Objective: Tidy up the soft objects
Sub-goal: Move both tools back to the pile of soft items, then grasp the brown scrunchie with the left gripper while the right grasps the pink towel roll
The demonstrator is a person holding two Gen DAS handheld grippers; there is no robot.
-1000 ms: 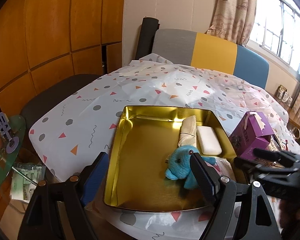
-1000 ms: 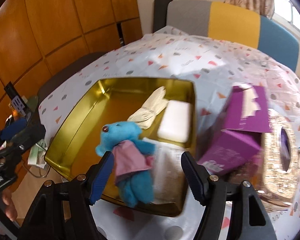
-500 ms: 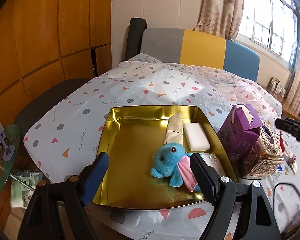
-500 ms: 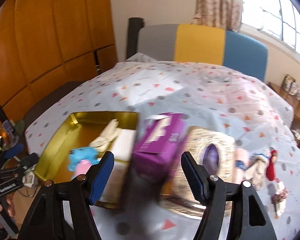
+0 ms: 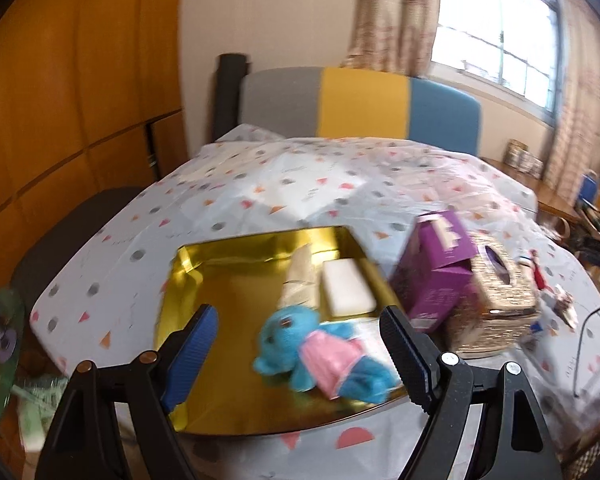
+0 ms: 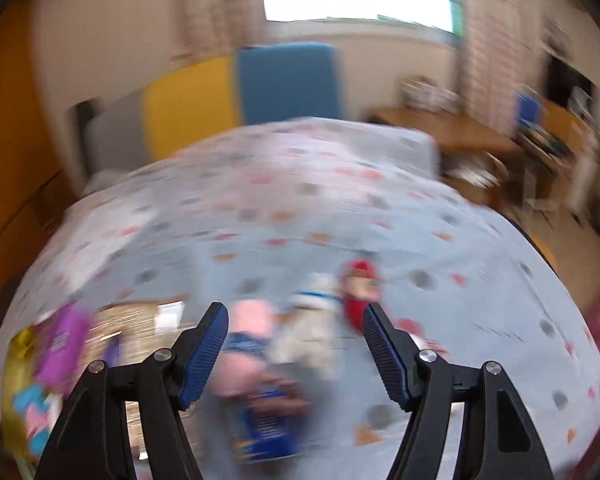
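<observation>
Presently both grippers hang over a table covered with a white plastic cloth (image 5: 300,184) printed with grey dots and orange and pink triangles. Left gripper (image 5: 298,352): fingers spread wide, nothing between the pads, held above the near edge of a shallow gold metal tray (image 5: 236,364).

Inside the tray, a blue plush toy in a pink dress (image 5: 320,354) lies on its side near the front right corner, head toward the tray's centre. Behind it, a rolled beige cloth (image 5: 300,282) lies just beside a white rectangular sponge block (image 5: 346,292), both against the right wall.

Right of the tray, touching or nearly touching its wall, stands a purple cardboard box (image 5: 436,268) with a torn top, and just beside that a woven gold tissue box (image 5: 500,296).

Right gripper (image 6: 294,354): fingers spread, gripping nothing, over a loose pile of small soft toys (image 6: 284,344) on the cloth. View heavily blurred; pink, white and blue shapes and a red-capped figure (image 6: 360,288) can be made out, but not which toy lies on which.
</observation>
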